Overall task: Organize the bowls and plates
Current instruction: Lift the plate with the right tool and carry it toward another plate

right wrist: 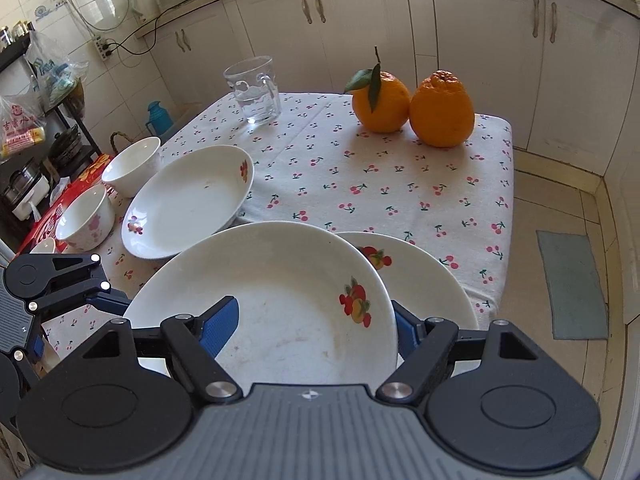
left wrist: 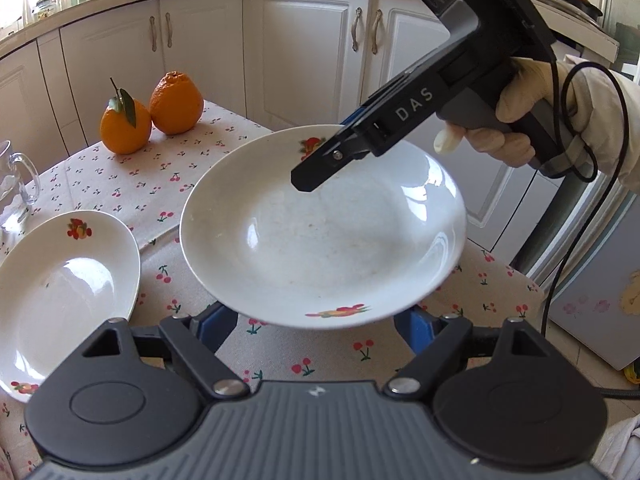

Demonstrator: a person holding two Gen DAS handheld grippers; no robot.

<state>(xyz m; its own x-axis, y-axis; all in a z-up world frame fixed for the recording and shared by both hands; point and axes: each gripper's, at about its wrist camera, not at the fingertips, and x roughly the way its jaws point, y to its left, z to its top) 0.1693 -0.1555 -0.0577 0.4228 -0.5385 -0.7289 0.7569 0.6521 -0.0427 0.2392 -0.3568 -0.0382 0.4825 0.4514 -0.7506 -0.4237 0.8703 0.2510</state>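
A white plate with fruit prints is held tilted above the table. My right gripper is shut on its rim, one blue finger over the inside. My left gripper is open, its fingers under the plate's near edge, not clamping it. Another plate lies under the held one. A third plate lies to the left. Two small white bowls stand beyond it.
Two oranges and a glass mug stand at the far side of the cherry-print tablecloth. White cabinets lie behind. A red box is under the bowls.
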